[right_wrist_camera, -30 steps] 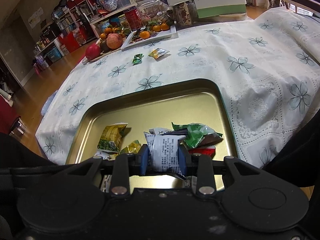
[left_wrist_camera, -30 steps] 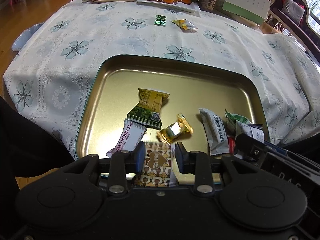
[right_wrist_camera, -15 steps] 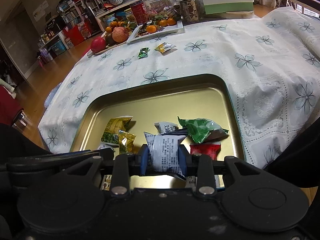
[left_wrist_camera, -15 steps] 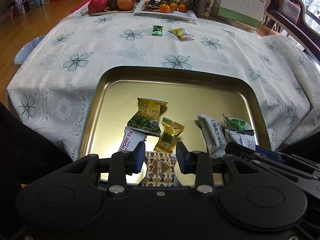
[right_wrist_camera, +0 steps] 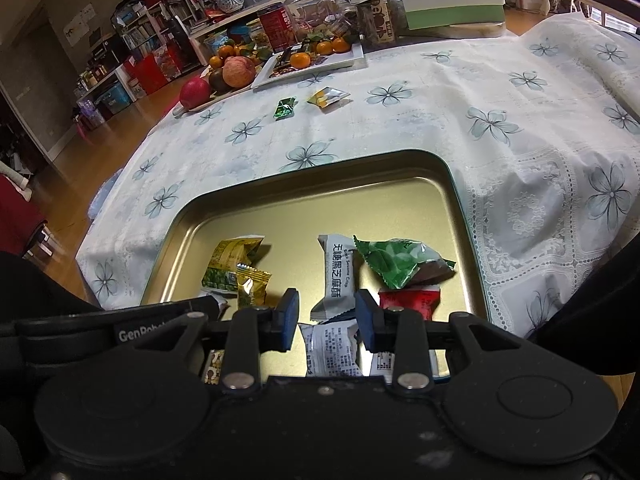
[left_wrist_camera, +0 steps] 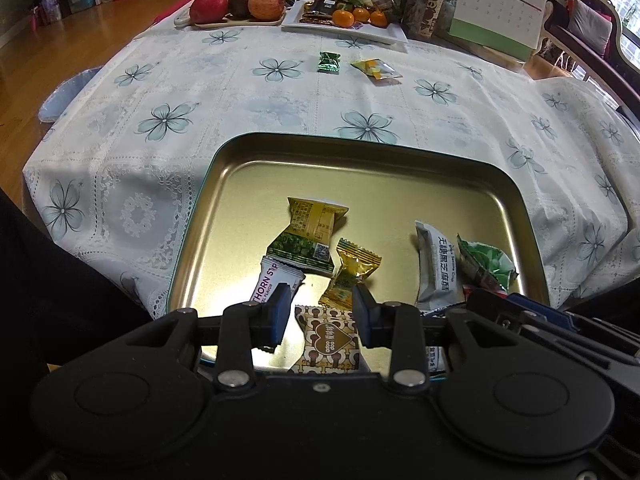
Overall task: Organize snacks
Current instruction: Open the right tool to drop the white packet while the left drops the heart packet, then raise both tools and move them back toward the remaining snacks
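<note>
A gold metal tray sits on the flowered tablecloth and holds several wrapped snacks. My left gripper hovers open over the tray's near edge, above a brown heart-print packet. Just beyond its pads lies a gold candy, beside a green-yellow packet. My right gripper stands open over the tray. A white printed packet lies below its pads, free of them. A grey sesame packet, a green packet and a red packet lie ahead of it.
A green candy and a yellow packet lie loose on the cloth beyond the tray. Fruit plates, jars and a desk calendar crowd the far edge. The table drops to wooden floor at left.
The gold candy dropped from in front of the left jaws and settled in the tray. The white printed packet slid out from between the right pads and now lies lower, on the tray.
</note>
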A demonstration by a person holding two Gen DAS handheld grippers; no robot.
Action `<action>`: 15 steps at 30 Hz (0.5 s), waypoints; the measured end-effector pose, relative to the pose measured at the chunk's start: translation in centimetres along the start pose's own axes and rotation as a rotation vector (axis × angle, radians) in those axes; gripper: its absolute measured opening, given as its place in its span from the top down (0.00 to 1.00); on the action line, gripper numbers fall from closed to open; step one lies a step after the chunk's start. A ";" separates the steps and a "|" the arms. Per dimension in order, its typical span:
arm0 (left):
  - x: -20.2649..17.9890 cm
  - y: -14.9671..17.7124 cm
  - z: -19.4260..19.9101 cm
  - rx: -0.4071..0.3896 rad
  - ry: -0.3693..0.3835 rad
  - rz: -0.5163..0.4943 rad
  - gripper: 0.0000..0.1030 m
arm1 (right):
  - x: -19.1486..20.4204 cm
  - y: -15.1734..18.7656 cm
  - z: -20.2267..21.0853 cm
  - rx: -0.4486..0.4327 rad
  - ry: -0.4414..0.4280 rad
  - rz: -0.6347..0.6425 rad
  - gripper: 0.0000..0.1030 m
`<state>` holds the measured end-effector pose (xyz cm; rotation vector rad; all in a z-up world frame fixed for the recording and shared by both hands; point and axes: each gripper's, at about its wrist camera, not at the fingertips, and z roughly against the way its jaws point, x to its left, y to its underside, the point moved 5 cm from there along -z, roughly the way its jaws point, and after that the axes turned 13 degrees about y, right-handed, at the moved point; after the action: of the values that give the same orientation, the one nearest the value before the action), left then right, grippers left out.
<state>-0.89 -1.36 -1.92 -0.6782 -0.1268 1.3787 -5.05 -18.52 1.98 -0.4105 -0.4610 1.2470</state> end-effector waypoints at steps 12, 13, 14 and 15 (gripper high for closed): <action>0.9 -0.4 0.4 -0.021 -0.032 0.044 0.58 | 0.1 -0.1 0.0 -0.008 0.015 -0.002 0.66; 1.0 -0.5 0.4 -0.021 -0.038 0.048 0.58 | 0.2 -0.1 0.0 -0.008 0.016 0.001 0.66; 1.0 -0.5 0.5 -0.022 -0.047 0.048 0.58 | 0.3 -0.1 0.0 -0.007 0.016 0.006 0.66; 1.1 -0.5 0.5 -0.026 -0.055 0.049 0.58 | 0.3 0.0 0.0 -0.007 0.016 0.011 0.66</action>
<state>-0.43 -0.15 -1.57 -0.6690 -0.1736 1.4457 -4.94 -18.21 2.04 -0.4291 -0.4504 1.2520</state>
